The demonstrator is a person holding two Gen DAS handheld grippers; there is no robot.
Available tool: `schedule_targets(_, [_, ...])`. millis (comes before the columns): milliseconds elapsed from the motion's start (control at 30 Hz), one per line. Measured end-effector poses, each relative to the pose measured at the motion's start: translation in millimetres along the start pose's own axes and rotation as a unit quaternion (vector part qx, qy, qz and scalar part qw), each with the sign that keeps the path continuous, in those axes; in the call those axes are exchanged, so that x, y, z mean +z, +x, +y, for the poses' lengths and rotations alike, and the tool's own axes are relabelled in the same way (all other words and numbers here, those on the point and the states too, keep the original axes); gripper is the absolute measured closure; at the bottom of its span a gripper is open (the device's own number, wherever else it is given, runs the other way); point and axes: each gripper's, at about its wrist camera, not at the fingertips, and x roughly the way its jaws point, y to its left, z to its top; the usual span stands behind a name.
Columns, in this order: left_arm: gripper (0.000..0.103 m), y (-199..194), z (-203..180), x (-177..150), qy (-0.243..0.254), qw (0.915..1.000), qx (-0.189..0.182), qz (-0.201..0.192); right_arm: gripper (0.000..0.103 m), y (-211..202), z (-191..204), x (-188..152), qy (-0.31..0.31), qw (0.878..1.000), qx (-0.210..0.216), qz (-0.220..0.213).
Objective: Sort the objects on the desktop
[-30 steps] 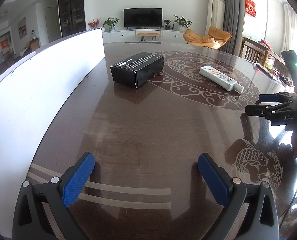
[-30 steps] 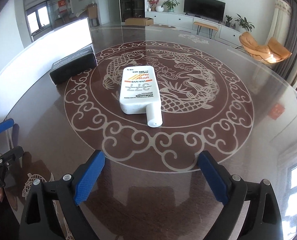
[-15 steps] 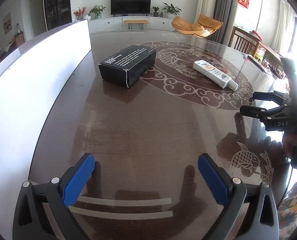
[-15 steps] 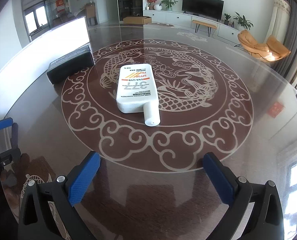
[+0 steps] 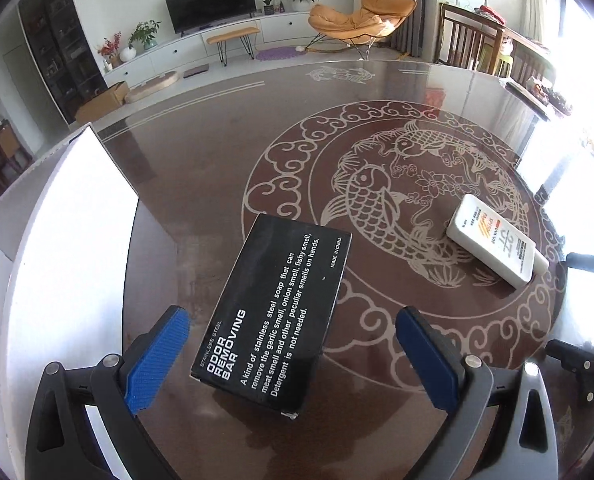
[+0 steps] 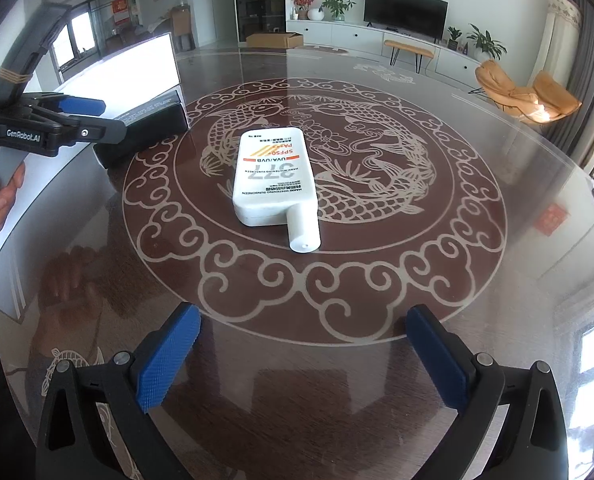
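Observation:
A black "Odor Removing Bar" box (image 5: 275, 312) lies on the round glass-topped table (image 5: 201, 184). My left gripper (image 5: 293, 352) is open above it, its blue pads on either side of the box's near end, not touching. The box also shows in the right wrist view (image 6: 149, 120), partly hidden behind the left gripper (image 6: 93, 120). A white sunscreen bottle (image 6: 275, 176) lies flat in the table's middle, cap toward me. My right gripper (image 6: 303, 352) is open and empty, well short of the bottle. The bottle shows in the left wrist view (image 5: 493, 240).
A long white board (image 5: 69, 240) stands along the table's left side, close to the box. A carp and cloud pattern (image 6: 317, 160) covers the table's middle. Dining chairs (image 5: 481, 44) stand beyond the far right edge.
My left gripper has moved forward over the table to the black box, which now lies between its open pads. My right gripper has crept a little closer to the bottle.

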Motion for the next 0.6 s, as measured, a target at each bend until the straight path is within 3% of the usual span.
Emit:
schedule_targets(133, [0.002,18,0,3,0.0,0.9999,-0.003,0.014,0.0,0,0,0,0.0,1.0,0.0,0.0])
schedule_targets(200, [0.035,19,1,-1,-0.009,0.9998,0.013,0.01,0.0,0,0,0,0.0,1.0,0.0,0.0])
schedule_targets(267, [0.042,14,4,-7,-0.028,0.9995,0.01,0.004,0.0,0,0,0,0.0,1.0,0.0,0.0])
schedule_targets(400, [0.043,-3,3,-34,-0.054,0.9984,0.015,-0.004,0.0,0,0,0,0.0,1.0,0.0,0.0])
schedule_targets(467, [0.043,-13,2,-53,-0.062,0.9979,0.018,-0.009,0.0,-1,-3,2,0.003,1.0,0.023,-0.005])
schedule_targets(500, [0.043,-18,1,-62,-0.065,0.9976,0.02,-0.015,0.0,-1,-5,7,0.005,0.999,0.044,-0.005])
schedule_targets(600, [0.043,-30,0,-82,-0.087,0.9958,0.012,-0.025,0.0,2,-5,40,0.004,0.999,0.043,-0.002])
